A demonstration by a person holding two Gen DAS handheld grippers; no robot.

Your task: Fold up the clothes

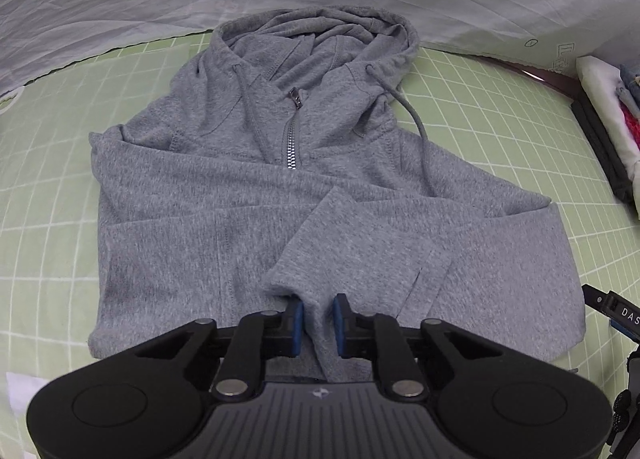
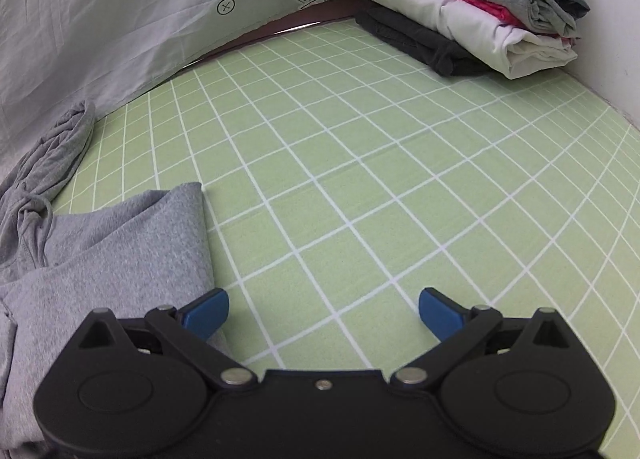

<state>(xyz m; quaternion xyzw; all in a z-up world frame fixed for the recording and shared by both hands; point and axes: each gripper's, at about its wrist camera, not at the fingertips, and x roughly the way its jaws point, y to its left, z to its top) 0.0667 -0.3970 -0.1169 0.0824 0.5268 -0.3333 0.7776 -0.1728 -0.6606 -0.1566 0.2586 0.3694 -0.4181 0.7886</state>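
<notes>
A grey zip hoodie (image 1: 224, 187) lies face up on the green checked cloth (image 1: 48, 163), hood at the far end, both sleeves folded across the chest. My left gripper (image 1: 318, 323) is closed on the cuff end of a sleeve (image 1: 344, 255) at the hoodie's near hem; grey fabric fills the narrow gap between the blue pads (image 1: 297, 319). My right gripper (image 2: 323, 313) is wide open and empty, low over the cloth just right of the hoodie's edge (image 2: 132, 243). Its left blue fingertip (image 2: 208, 311) is at the fabric's border.
A stack of folded clothes (image 2: 472, 7) sits at the far right corner by the wall, also at the right edge of the left wrist view (image 1: 612, 111). A white sheet (image 2: 100, 19) hangs behind the table. Green checked cloth (image 2: 380, 179) spreads ahead of the right gripper.
</notes>
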